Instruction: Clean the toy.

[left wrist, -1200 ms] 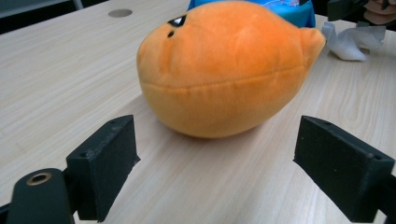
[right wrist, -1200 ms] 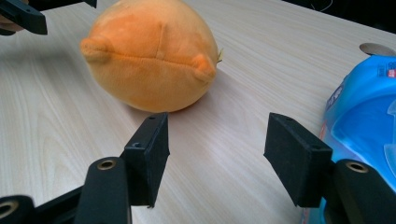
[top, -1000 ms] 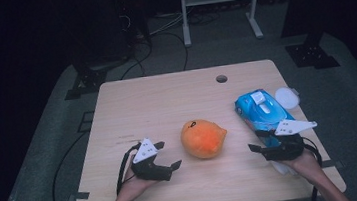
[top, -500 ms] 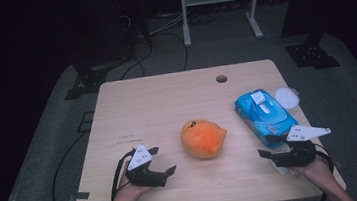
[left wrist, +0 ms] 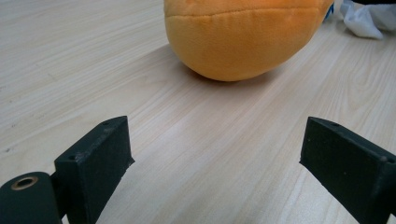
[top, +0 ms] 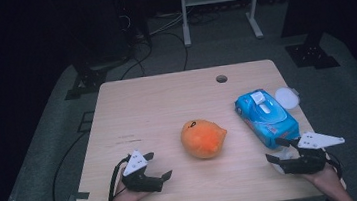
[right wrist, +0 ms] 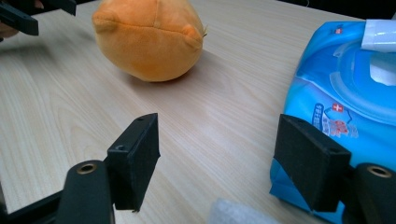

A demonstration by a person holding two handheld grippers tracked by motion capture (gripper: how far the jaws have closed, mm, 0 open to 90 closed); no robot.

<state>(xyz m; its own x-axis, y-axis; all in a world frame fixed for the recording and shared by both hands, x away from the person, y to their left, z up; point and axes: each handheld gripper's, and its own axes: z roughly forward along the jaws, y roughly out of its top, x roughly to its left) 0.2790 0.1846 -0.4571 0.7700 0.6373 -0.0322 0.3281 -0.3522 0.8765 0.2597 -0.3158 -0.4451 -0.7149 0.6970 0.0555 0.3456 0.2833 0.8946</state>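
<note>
An orange plush toy [top: 203, 138] lies in the middle of the wooden table [top: 166, 101]; it also shows ahead of each gripper [left wrist: 243, 37] [right wrist: 149, 39]. A blue pack of wet wipes [top: 266, 117] [right wrist: 345, 93] lies to its right. My left gripper [top: 158, 164] [left wrist: 215, 149] rests low near the front left and points at the toy, a short way off. My right gripper [top: 273, 149] [right wrist: 217, 149] sits at the front right, just before the pack's near end. Both have just been opening their jaws and stand open with nothing between them.
A round white lid [top: 287, 97] lies beside the pack near the right edge. Something white and crumpled [top: 284, 156] [right wrist: 233, 214] lies under my right gripper. A small hole [top: 221, 79] marks the table's far side. Cables and stand legs are on the floor beyond.
Both hands have drawn back toward the near edge. The right gripper has moved right, away from the wipes pack. Both pairs of jaws stand wider.
</note>
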